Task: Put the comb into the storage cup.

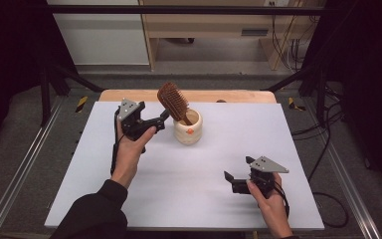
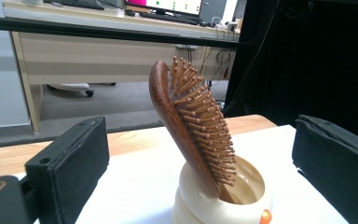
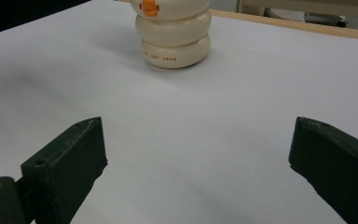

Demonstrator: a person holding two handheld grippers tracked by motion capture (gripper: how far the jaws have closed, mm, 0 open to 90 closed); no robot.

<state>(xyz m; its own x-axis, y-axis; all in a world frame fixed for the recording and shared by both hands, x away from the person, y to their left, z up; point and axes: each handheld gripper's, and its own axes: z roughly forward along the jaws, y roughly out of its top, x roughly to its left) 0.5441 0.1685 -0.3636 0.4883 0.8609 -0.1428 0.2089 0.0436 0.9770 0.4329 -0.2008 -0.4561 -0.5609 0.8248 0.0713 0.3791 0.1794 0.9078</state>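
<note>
A wooden hairbrush (image 1: 173, 102) stands handle-down in a cream ribbed cup (image 1: 189, 130) at the back middle of the white table (image 1: 204, 169). The brush leans left, its bristles facing right. My left gripper (image 1: 161, 121) is open just left of the cup, at the height of the brush's neck. In the left gripper view the hairbrush (image 2: 186, 126) and cup (image 2: 223, 198) sit between the spread jaws, touching neither. My right gripper (image 1: 237, 168) is open near the front right, low over the table. In the right gripper view its open gripper (image 3: 196, 149) faces the cup (image 3: 175, 35) from a distance.
A wooden strip (image 1: 238, 95) runs along the table's far edge. Black frame bars (image 1: 179, 9) cross above, and metal rails (image 1: 15, 174) flank the table. A desk (image 2: 98, 46) with monitors stands behind. Cables (image 1: 323, 149) lie on the floor at the right.
</note>
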